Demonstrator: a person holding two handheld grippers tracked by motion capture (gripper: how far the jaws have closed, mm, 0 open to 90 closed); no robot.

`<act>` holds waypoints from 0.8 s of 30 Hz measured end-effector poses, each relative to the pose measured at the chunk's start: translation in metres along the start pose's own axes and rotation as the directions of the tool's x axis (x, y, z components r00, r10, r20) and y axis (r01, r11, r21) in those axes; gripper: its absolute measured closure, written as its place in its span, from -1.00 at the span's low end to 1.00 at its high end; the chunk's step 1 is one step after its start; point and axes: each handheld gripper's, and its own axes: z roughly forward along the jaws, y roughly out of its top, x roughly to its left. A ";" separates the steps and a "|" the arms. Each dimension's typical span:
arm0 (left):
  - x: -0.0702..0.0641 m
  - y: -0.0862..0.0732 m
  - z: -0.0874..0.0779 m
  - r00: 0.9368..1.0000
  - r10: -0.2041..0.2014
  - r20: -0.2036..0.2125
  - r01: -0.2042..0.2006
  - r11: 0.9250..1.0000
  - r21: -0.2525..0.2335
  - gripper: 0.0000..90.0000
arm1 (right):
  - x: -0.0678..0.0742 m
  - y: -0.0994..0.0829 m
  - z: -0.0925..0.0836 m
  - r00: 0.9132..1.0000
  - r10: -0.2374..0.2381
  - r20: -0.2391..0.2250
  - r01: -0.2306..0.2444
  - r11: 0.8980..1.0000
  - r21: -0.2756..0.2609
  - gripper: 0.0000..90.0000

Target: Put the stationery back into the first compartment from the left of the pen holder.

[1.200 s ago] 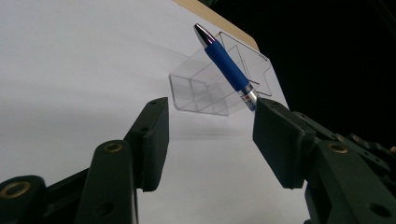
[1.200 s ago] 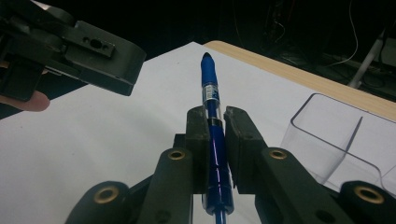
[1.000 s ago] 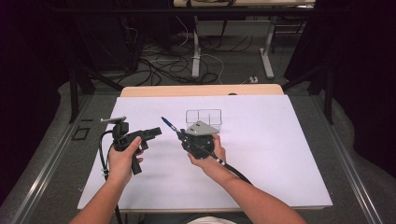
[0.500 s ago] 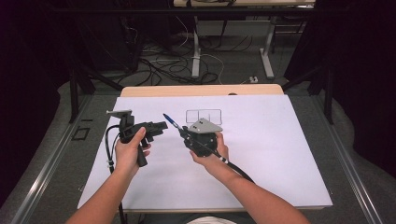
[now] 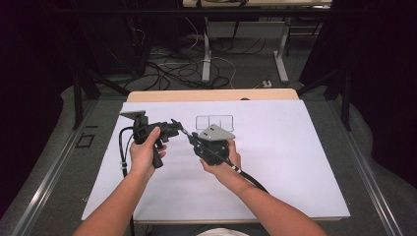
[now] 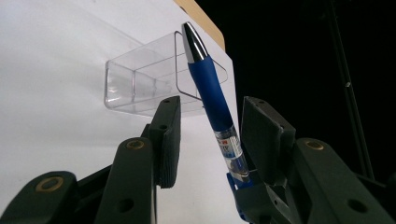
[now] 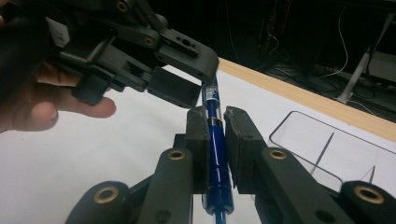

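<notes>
My right gripper [image 5: 193,141] is shut on a blue pen [image 7: 215,140], gripping its barrel over the white sheet. The pen [image 5: 183,132] sticks out toward my left gripper [image 5: 176,129]. In the left gripper view the pen [image 6: 210,88] stands between the jaws of that gripper [image 6: 211,102], close to the right one, with a gap on the left. Those jaws have just been closing around the pen, and both pads do not press on it. The right gripper view shows the left gripper [image 7: 194,77] straddling the pen's far end.
A clear plastic organizer [image 5: 214,122] stands on the white sheet [image 5: 275,162] just beyond both grippers, seen close in the left gripper view [image 6: 140,79]. The wooden table edge [image 5: 211,95] lies behind it. Cables and desk legs are on the floor beyond.
My left gripper has moved right toward the right gripper, and the pen's end now sits between its jaws. The right hand has stayed nearly still with the pen.
</notes>
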 end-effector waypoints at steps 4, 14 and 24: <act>-0.002 0.000 0.004 1.000 -0.004 0.008 0.004 1.000 0.003 0.31 | 0.002 0.000 0.000 1.000 -0.001 -0.008 0.001 1.000 -0.010 0.78; -0.004 -0.001 0.008 0.999 -0.034 0.029 0.033 0.999 0.015 0.43 | 0.002 0.000 0.001 1.000 -0.003 -0.005 0.003 1.000 -0.016 0.78; -0.002 0.000 0.010 0.998 -0.057 0.025 0.057 0.998 0.009 0.61 | 0.001 -0.002 0.001 1.000 0.004 -0.003 -0.004 1.000 -0.011 0.78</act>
